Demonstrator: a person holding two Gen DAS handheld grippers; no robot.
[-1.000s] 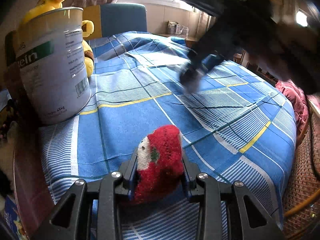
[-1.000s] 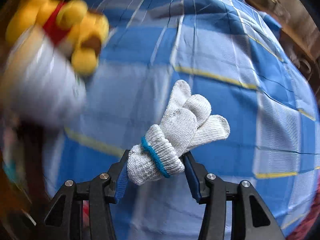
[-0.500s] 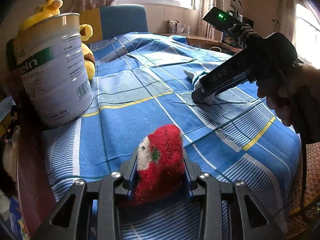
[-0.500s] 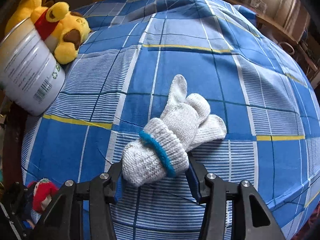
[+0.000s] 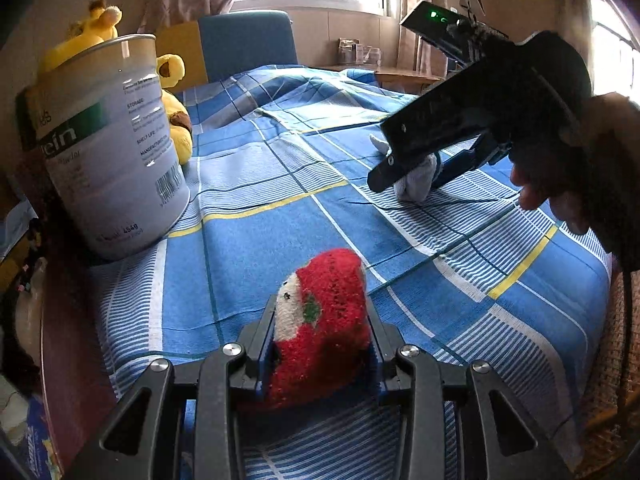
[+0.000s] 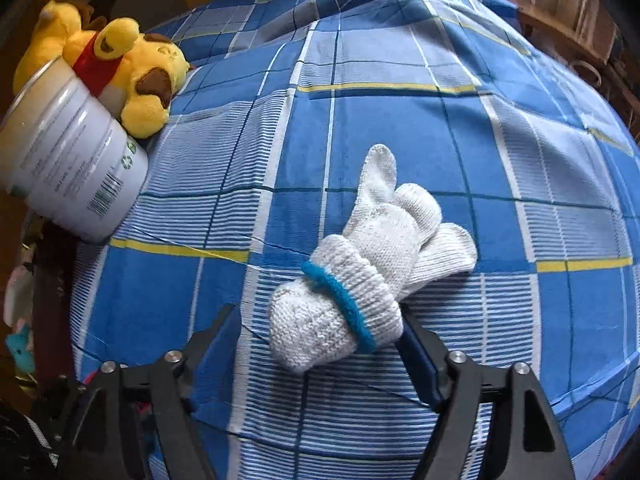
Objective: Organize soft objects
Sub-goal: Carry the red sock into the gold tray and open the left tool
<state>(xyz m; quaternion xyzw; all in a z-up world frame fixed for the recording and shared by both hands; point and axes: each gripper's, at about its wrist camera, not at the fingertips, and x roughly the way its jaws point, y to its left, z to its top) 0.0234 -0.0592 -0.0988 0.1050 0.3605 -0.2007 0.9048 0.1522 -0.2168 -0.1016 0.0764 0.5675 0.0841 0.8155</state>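
Note:
My left gripper [image 5: 320, 340] is shut on a red knitted soft toy [image 5: 320, 320] with a white face, held low over the blue plaid bedspread [image 5: 280, 240]. My right gripper [image 6: 320, 336] is open, its jaws spread wide around the cuff of a rolled white knit glove [image 6: 372, 264] with a blue band, which lies on the bedspread [image 6: 400, 100]. The right finger [image 6: 420, 360] touches the cuff; the left one stands apart. The right gripper [image 5: 400, 172] and glove [image 5: 416, 180] also show in the left wrist view.
A large white tin [image 5: 108, 148] stands at the bed's left edge, with a yellow plush bear [image 6: 132, 68] leaning behind it. A blue chair [image 5: 244, 44] and a windowed wall are beyond the bed. A wicker basket [image 5: 616, 360] is at the right.
My right gripper came down to the bedspread and opened, letting go of the white glove, which now lies on the bed. My left gripper stayed shut on the red toy.

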